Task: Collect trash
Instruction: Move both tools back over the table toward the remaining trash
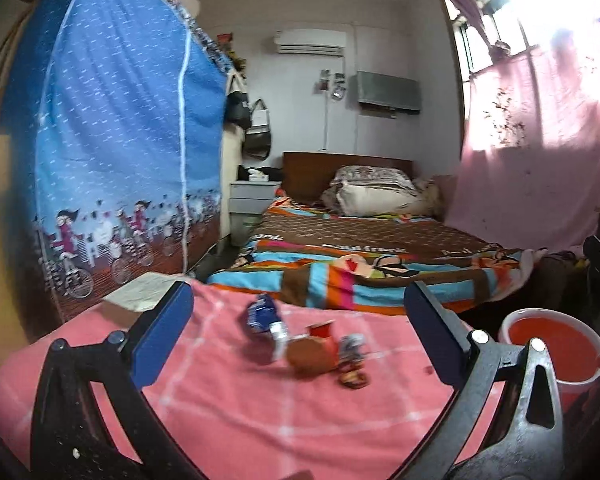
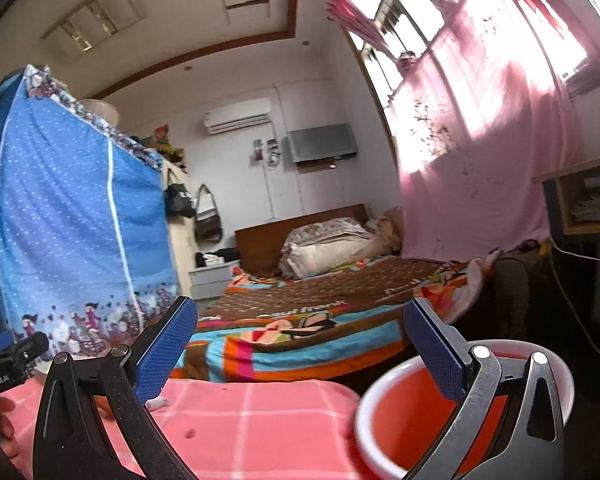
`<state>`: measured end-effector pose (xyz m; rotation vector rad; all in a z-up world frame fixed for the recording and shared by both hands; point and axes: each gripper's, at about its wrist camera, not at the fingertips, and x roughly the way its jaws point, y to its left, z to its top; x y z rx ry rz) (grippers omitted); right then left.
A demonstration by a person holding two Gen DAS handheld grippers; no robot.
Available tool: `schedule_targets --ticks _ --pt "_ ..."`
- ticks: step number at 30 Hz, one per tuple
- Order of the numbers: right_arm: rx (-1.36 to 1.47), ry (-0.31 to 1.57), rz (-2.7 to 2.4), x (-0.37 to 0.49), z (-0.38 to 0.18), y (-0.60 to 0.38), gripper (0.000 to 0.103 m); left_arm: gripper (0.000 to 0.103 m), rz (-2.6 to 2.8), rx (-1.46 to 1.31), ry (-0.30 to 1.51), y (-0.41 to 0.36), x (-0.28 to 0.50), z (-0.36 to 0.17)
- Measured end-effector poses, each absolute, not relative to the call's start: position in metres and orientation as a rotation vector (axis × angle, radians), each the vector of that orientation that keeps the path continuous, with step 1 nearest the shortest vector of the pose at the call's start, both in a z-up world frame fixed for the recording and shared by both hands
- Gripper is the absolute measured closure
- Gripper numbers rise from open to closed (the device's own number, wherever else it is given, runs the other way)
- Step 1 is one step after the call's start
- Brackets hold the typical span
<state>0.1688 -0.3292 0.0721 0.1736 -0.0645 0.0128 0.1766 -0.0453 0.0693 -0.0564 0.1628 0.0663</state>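
Observation:
Trash lies on a pink checked cloth (image 1: 228, 408): a crumpled blue wrapper (image 1: 262, 314), a brown round piece (image 1: 306, 356), a red wrapper (image 1: 323, 332) and small scraps (image 1: 354, 378). My left gripper (image 1: 300, 336) is open, with its fingers either side of the pile. A red bin (image 1: 550, 344) with a white rim stands at the right. My right gripper (image 2: 300, 344) is open and empty; its right finger (image 2: 434, 346) is over the bin (image 2: 412, 412). A small white scrap (image 2: 158, 403) lies on the cloth (image 2: 260, 424).
A bed (image 1: 360, 256) with a striped cover lies beyond the cloth. A blue fabric wardrobe (image 1: 116, 140) stands at the left. A paper-topped box (image 1: 138, 294) sits at the cloth's far left. Pink curtains (image 1: 540, 140) hang at the right; a wooden shelf (image 2: 584, 200) is beside them.

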Motion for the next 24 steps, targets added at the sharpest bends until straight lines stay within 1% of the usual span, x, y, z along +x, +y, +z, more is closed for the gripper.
schedule_targets --ticks 12,17,20,21,24 --pt "0.037 -0.062 0.126 0.192 0.07 -0.252 0.0 0.0 0.1 -0.122 0.164 0.008 0.178 0.065" --pt "-0.035 -0.018 0.178 0.212 0.067 -0.226 0.0 0.0 0.027 -0.122 0.216 0.007 0.196 0.062" --pt "-0.066 0.035 0.23 0.227 0.065 -0.214 0.0 0.0 -0.027 -0.123 0.282 0.005 0.211 0.056" --pt "-0.065 0.056 0.245 0.232 0.064 -0.212 0.002 0.0 -0.033 -0.121 0.303 0.004 0.215 0.055" --pt "-0.066 0.151 0.283 0.25 0.056 -0.207 0.02 0.0 -0.07 -0.139 0.372 0.005 0.229 0.048"
